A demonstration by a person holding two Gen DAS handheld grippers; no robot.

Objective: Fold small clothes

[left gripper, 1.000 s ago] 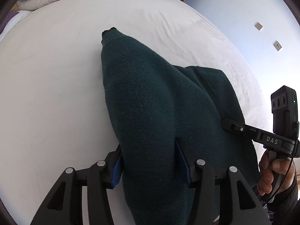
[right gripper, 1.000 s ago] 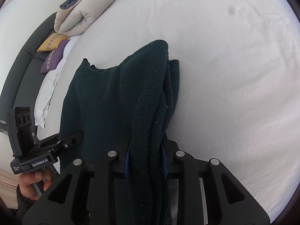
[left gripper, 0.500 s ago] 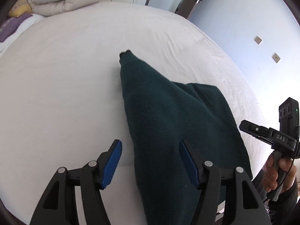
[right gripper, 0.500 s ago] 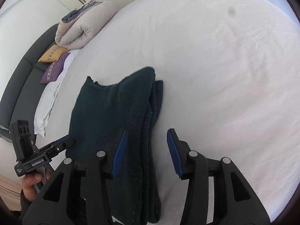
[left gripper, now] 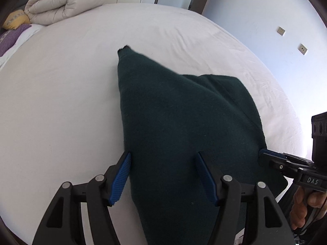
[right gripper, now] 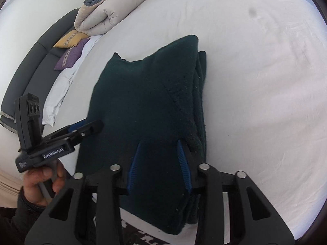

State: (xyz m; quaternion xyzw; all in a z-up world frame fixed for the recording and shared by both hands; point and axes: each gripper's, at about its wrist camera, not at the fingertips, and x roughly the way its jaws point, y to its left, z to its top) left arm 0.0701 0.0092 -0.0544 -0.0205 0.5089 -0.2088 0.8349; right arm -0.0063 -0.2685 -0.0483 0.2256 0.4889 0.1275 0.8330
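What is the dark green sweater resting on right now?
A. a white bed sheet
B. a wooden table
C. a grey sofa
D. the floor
A: the folded dark green sweater lies flat on the white bed sheet, which shows around it on three sides in both views.

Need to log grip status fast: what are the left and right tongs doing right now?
Left tongs: open, straddling the folded dark green sweater, not clamped.
Right tongs: open over the sweater's near edge, holding nothing.
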